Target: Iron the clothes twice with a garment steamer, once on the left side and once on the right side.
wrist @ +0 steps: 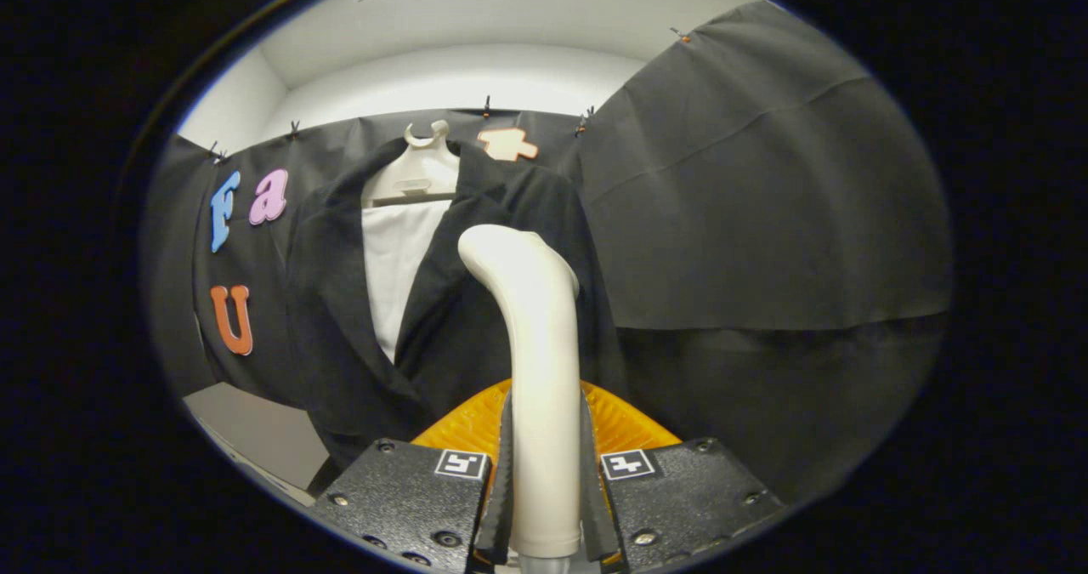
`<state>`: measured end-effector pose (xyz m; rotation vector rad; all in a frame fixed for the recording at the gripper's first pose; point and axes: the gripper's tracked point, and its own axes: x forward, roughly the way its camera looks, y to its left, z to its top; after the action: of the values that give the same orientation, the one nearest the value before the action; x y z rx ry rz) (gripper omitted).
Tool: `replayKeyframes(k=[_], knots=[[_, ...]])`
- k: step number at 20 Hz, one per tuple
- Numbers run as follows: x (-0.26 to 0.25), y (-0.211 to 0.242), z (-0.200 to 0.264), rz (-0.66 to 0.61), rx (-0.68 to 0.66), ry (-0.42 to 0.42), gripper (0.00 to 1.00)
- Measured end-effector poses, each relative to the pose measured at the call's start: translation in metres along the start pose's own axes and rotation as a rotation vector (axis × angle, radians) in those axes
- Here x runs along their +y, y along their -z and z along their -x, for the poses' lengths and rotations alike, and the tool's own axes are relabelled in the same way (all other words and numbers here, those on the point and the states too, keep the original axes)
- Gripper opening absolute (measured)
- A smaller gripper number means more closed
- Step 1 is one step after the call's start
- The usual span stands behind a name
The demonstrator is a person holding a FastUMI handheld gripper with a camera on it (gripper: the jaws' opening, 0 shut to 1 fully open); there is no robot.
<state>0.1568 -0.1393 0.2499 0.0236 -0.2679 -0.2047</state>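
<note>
One steamer (pixel 535 344) in clamped tool (pixel 544 489)

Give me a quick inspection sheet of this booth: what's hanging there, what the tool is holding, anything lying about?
Surface: nothing seen for certain; a pale patch shows low beside the jacket.
Job's things: dark jacket hangs open on a white hanger, with a white panel showing between its lapels. The white garment steamer stands upright between the fingers, its bent head against the jacket's front on the side away from the letters.
Clutter: nothing seen.
Grippers: gripper shut on the steamer's handle, both fingers pressing its sides.
Cables: nothing seen.
Surroundings: black cloth wall clipped up behind, white wall above it.
</note>
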Motion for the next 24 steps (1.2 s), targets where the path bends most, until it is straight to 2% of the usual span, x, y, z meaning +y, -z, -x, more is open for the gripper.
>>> replayKeyframes(k=[24], knots=[[0.01,0.144,0.017,0.062,0.258,0.022,0.36]])
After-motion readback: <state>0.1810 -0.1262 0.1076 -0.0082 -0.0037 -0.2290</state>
